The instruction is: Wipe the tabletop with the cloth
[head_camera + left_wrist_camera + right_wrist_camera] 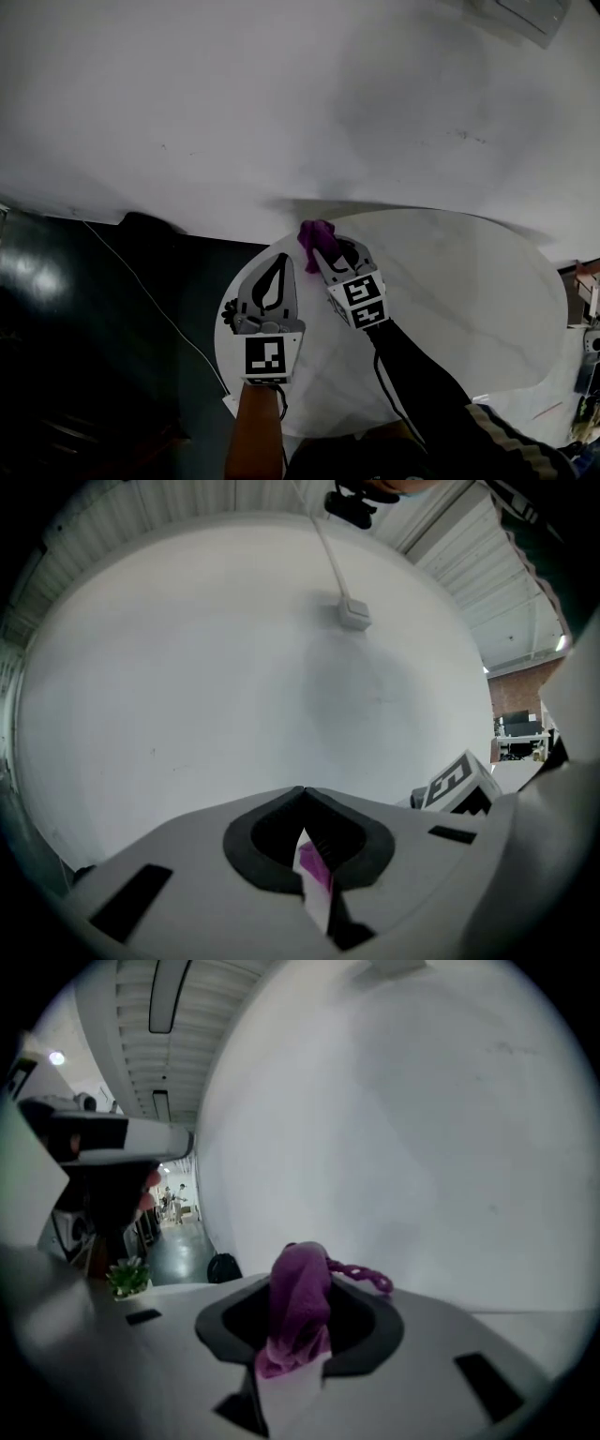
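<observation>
Pinching the purple cloth [298, 1312] by the worktop's [450, 281] far edge for wiping, the right hand-held gripper [325, 249] was clamped on it; the left hand-held gripper [283, 259] hung closed, empty.

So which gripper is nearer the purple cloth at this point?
Right. The right gripper is shut on the purple cloth at the table's far edge. The left gripper is beside it, jaws together, clear of the cloth.

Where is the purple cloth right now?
Head view: the purple cloth is pinched in the right gripper at the table's far edge, right of the left gripper.
</observation>
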Tool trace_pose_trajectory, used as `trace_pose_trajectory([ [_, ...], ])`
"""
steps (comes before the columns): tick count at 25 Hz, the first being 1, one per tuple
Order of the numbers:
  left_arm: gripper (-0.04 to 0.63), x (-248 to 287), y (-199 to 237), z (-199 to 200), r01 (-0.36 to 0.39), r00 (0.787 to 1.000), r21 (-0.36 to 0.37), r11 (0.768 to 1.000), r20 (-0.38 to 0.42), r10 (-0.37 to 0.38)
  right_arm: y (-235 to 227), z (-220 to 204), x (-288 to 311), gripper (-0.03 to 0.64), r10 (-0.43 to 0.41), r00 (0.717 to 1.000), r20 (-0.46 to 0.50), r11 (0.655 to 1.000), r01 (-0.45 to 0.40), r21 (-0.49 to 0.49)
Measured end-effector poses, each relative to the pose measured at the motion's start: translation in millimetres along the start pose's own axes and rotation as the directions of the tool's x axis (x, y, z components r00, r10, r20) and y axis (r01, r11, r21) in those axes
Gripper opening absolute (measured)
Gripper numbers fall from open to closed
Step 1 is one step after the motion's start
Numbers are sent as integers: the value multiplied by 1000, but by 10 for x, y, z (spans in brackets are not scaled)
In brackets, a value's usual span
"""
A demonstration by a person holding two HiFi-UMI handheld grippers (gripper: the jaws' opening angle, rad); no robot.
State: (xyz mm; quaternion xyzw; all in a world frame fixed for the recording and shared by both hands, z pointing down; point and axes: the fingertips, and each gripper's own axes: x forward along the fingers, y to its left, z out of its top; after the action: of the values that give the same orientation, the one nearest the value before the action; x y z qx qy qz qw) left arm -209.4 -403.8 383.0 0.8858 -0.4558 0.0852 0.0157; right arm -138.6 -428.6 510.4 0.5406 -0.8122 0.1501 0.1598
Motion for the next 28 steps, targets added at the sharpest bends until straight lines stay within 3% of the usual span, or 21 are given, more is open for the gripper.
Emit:
trace_pose_trajectory([
  [5, 0, 113, 19, -171, 1, 1000, -24, 1000, -31, -2, -106, -344, 331, 130, -45, 993, -108, 999, 43, -24],
  [11, 0, 208, -186, -262, 0, 998, -1, 1000, -62, 0, -288, -392, 273, 133, -33, 994, -106, 999, 32, -11],
  [14, 0, 278, -380, -271, 4, 997, 15, 1000, -75, -3, -457, -456, 191, 133, -66, 990, -124, 997, 61, -44],
  [20, 0, 470, -829, -223, -10, 994, 36, 999, -106, 14, -1107, -544, -149, 132, -123, 981, -150, 992, 119, -36],
  [28, 0, 976, -1774, -211, 45, 991, 65, 997, -130, -36, -2277, -800, -856, 127, -203, 964, -173, 979, 204, -15],
])
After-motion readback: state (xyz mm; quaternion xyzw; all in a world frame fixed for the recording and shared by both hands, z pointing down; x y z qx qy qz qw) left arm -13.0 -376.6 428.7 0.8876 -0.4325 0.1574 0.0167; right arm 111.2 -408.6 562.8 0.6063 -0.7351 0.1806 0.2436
